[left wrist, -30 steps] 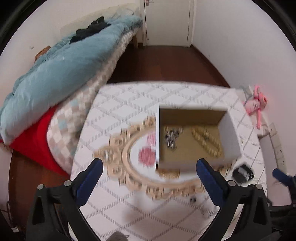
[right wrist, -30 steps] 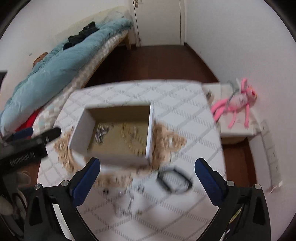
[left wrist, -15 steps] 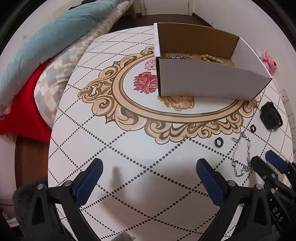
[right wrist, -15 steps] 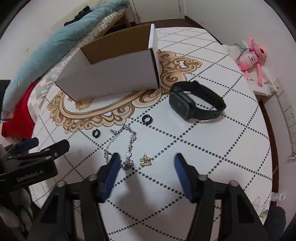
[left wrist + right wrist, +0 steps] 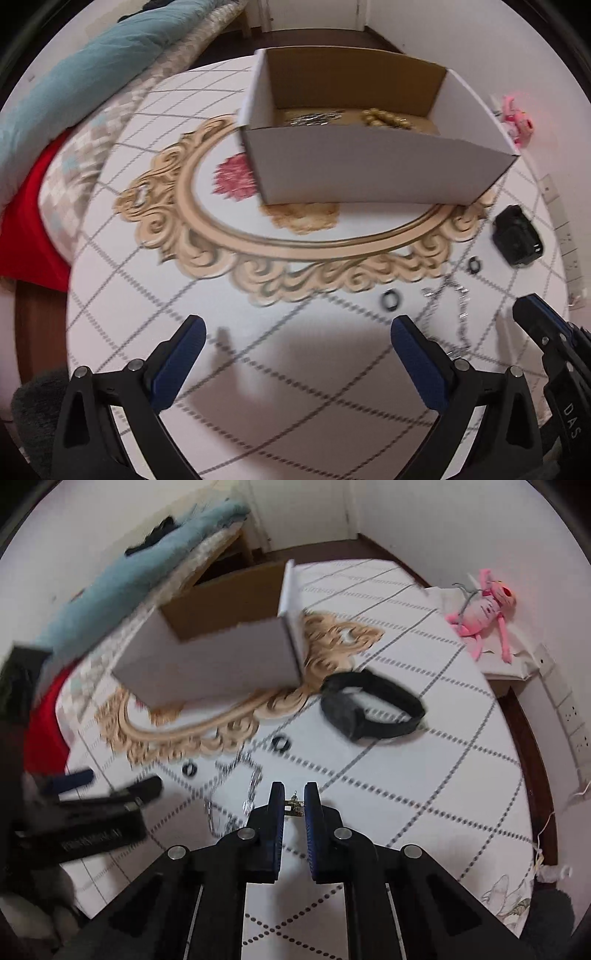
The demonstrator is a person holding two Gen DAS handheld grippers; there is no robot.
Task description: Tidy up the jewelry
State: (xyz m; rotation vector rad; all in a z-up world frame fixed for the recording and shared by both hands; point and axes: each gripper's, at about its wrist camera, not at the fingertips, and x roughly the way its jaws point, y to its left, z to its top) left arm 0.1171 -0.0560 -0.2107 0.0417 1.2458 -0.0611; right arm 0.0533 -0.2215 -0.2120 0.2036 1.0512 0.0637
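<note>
My right gripper (image 5: 294, 799) is shut on a small gold charm (image 5: 293, 805) just above the table. A silver chain (image 5: 236, 797) lies to its left, with two small black rings (image 5: 280, 743) beyond it and a black wristband (image 5: 371, 710) to the right. The open white cardboard box (image 5: 369, 162) stands mid-table and holds a silver chain (image 5: 314, 118) and gold beads (image 5: 384, 118). My left gripper (image 5: 295, 354) is open and empty above bare table. The right gripper's fingers (image 5: 543, 325) show at the left wrist view's right edge.
The round table (image 5: 147, 295) has a gold scroll print and a dotted grid. A bed with a blue quilt (image 5: 74, 85) lies to the left. A pink plush toy (image 5: 484, 609) sits on a low white stand at the right by the wall.
My right gripper has closed from half open onto the gold charm. Both grippers came down from high above the table a second ago; the left one stays open.
</note>
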